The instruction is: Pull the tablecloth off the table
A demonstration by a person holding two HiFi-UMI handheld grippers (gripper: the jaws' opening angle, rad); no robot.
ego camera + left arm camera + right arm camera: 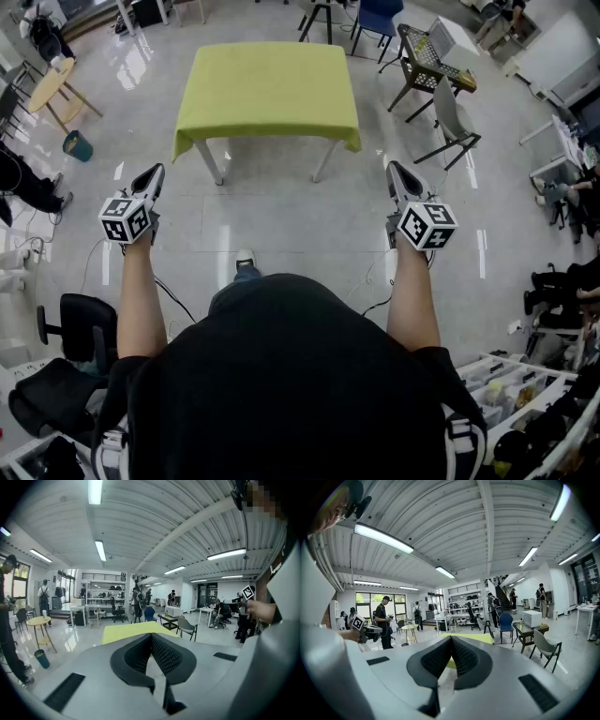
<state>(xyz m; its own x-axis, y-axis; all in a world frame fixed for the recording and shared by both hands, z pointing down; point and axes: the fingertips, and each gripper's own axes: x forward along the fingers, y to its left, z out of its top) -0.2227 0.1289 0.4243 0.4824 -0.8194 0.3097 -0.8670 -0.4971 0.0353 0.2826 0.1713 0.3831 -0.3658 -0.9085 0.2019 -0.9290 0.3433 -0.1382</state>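
Observation:
A yellow-green tablecloth [267,89] covers a white-legged table [215,163] straight ahead on the glossy floor. It also shows as a flat yellow sheet, the tablecloth [133,631] beyond the left jaws and the tablecloth [480,637] beyond the right jaws. My left gripper [155,172] is held out at the left, short of the table's near left corner, shut and empty. My right gripper [396,170] mirrors it at the right, shut with nothing between its pads. Both hang well away from the cloth's hanging edge.
A grey chair [452,120] and a mesh side table [424,58] with a white box stand right of the table. A small round wooden table [54,84] and a teal bin [78,145] stand left. A black office chair [82,326] sits near my left. People stand around the room's edges.

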